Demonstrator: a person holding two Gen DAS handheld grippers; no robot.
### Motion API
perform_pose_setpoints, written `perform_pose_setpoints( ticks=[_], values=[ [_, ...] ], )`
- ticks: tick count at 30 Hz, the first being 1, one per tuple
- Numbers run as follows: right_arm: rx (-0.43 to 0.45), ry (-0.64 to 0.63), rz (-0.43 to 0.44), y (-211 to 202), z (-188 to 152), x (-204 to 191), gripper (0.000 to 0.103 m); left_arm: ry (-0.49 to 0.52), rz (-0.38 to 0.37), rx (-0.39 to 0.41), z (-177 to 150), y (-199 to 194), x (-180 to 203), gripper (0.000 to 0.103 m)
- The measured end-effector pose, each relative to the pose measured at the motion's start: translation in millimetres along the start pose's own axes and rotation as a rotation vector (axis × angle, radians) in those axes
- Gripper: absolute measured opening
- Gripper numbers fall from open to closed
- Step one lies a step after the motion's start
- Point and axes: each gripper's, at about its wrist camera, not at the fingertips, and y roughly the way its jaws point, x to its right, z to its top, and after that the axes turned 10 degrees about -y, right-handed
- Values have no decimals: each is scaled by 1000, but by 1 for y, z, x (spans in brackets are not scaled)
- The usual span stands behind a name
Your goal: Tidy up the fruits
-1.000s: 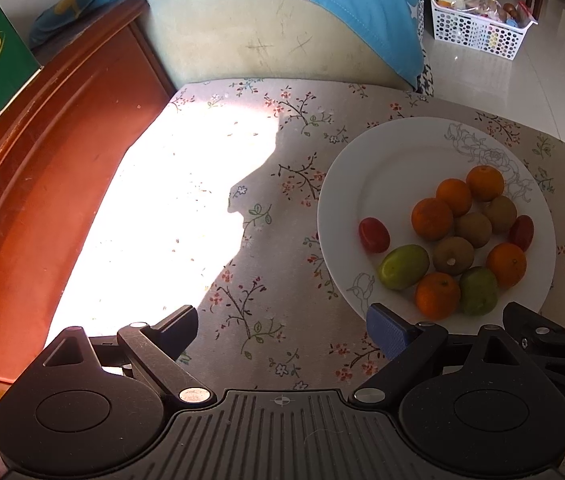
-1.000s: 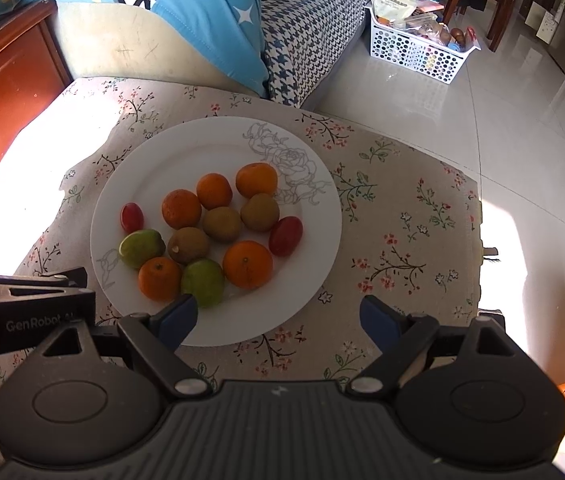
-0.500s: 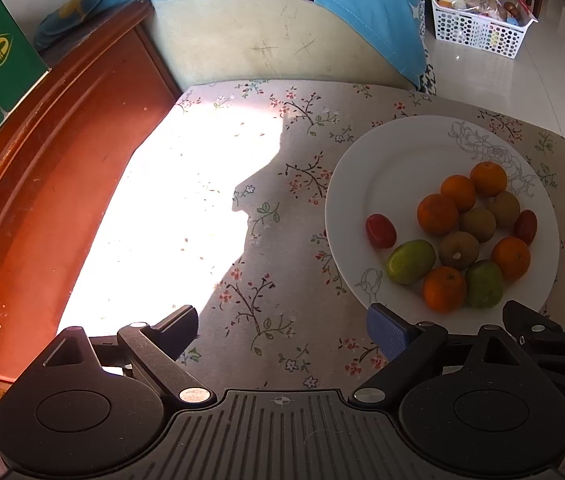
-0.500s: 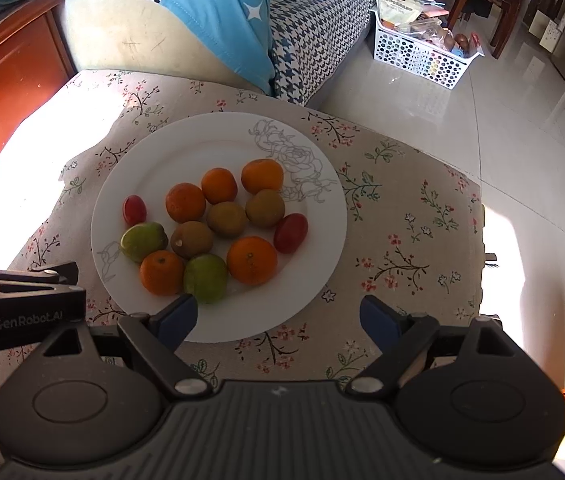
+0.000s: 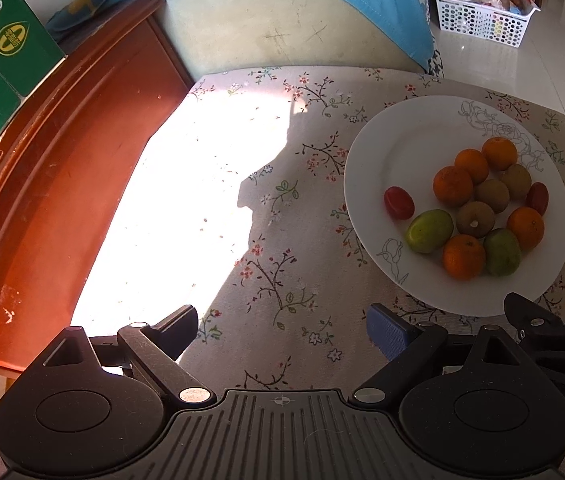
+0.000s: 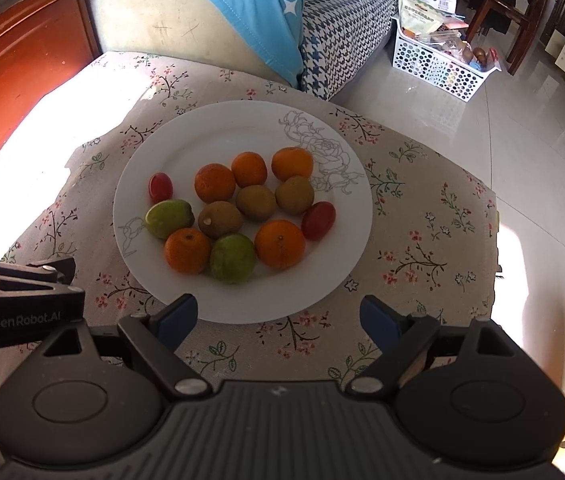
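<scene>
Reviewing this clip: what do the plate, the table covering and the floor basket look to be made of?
The plate looks like glazed white ceramic, smooth, with a grey line-drawn rose. The table covering seems to be matte woven fabric, beige with a floral print. The basket appears to be white moulded plastic, its walls perforated with round holes.

Left gripper (image 5: 280,330): matte black plastic body, ribbed grey-black centre plate with a small crosshair mark at its top edge. Two rounded housings, each with a shallow circular recess and a triangular cut-out above. Silver rivets at the base of each finger link. One fingertip pad (image 5: 386,334) blue and finely textured; the other reads dark in shadow. Right gripper (image 6: 278,318): same build, both pads (image 6: 174,318) blue. White "GenRobot.AI" lettering shows on the black side housing of the left unit, seen from the right wrist view.
</scene>
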Motion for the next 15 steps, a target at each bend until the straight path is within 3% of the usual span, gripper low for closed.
perform_pose_setpoints(
  ticks=[15],
  values=[
    [4,-138,102,-6,-40,-44,88,-54,-25,-25,-38,-8,-37,93]
  ],
)
